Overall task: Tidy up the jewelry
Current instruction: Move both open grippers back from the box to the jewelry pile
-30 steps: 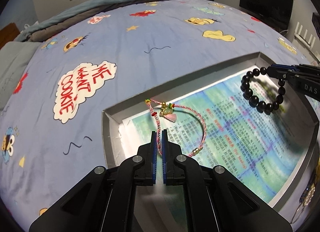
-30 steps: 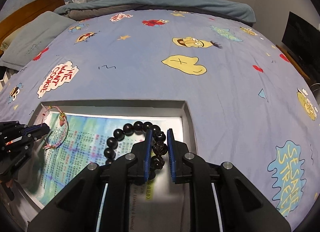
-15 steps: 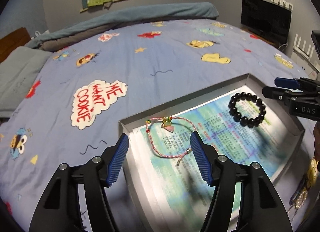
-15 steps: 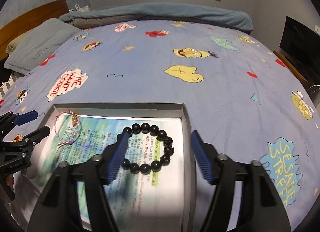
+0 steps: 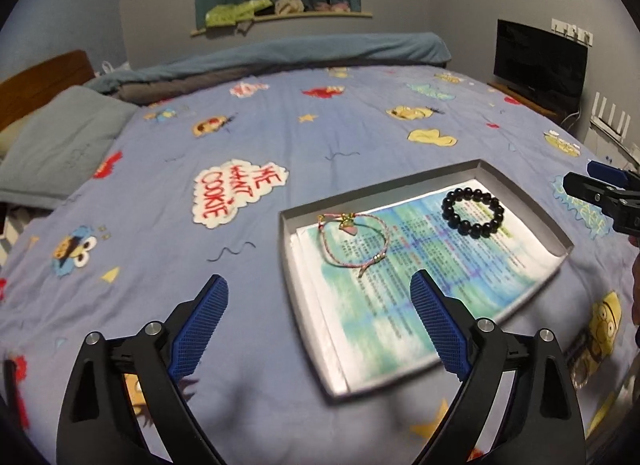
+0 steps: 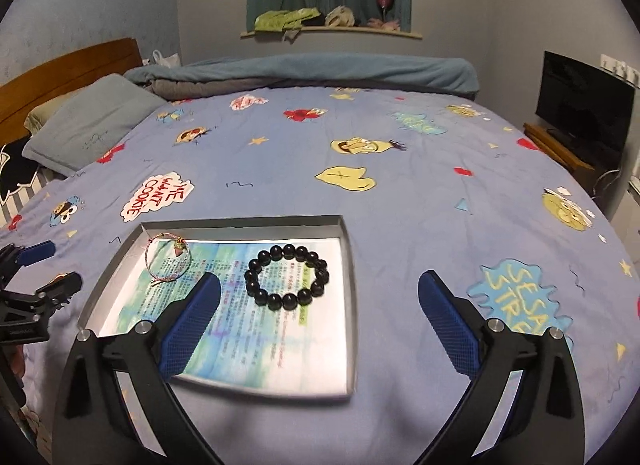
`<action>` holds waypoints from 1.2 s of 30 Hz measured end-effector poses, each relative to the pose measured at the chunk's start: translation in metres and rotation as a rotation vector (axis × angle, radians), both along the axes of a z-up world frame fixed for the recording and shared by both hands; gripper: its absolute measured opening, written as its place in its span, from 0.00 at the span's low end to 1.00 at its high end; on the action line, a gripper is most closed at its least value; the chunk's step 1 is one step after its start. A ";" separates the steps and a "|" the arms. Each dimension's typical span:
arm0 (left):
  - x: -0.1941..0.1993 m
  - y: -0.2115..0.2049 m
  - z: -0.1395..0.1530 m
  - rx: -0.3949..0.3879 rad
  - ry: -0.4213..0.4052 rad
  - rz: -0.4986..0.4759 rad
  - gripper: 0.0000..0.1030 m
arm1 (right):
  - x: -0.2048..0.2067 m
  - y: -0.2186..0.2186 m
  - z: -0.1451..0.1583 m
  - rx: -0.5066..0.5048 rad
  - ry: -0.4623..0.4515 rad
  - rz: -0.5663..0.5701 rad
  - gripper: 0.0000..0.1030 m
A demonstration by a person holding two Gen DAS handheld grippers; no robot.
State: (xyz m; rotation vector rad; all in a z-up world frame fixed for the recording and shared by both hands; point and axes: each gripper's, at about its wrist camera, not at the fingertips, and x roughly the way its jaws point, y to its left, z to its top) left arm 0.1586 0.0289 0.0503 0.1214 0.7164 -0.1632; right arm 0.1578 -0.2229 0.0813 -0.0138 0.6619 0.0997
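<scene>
A shallow grey tray (image 5: 285,249) lined with a printed paper sheet (image 6: 248,329) lies on the bed. On its left part rests a pink braided bracelet with a small charm (image 5: 349,226), also seen in the right wrist view (image 6: 179,251). A black bead bracelet (image 5: 476,231) (image 6: 286,302) lies flat on the right part. My left gripper (image 5: 318,279) (image 6: 64,263) hovers above the tray's near left side, jaws opening wide, nothing between them. My right gripper (image 6: 319,277) (image 5: 580,177) hangs over the near right side, jaws opening too, also with nothing in them.
The tray sits on a blue cartoon-print bedspread (image 6: 400,201). A grey pillow (image 6: 92,121) and wooden headboard (image 6: 60,69) are at the far left, a rolled blanket (image 6: 320,73) along the far edge, and a TV (image 6: 580,109) on the right. A pale beaded piece (image 5: 580,375) lies right of the tray.
Both grippers went from shut on their bracelets to wide open and drew back and up from the tray. The pink and black bracelets now lie loose on the paper.
</scene>
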 end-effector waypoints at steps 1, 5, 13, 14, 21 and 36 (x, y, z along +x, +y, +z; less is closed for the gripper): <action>-0.007 0.002 0.002 -0.004 -0.012 0.004 0.90 | -0.006 -0.002 0.001 0.005 -0.009 -0.007 0.95; -0.024 0.004 0.010 -0.021 -0.036 0.013 0.90 | -0.023 -0.009 0.005 0.016 -0.033 -0.036 0.95; -0.058 0.004 0.021 -0.070 -0.082 0.002 0.91 | -0.057 -0.012 0.007 -0.043 -0.072 -0.050 0.95; -0.063 0.005 0.021 -0.078 -0.083 0.000 0.91 | -0.062 -0.012 0.006 -0.059 -0.078 -0.047 0.95; -0.099 0.013 0.019 -0.091 -0.105 -0.002 0.91 | -0.089 -0.014 -0.009 -0.133 -0.113 -0.050 0.95; -0.143 0.051 -0.005 -0.059 -0.103 0.072 0.92 | -0.124 -0.022 -0.039 -0.038 -0.041 0.050 0.95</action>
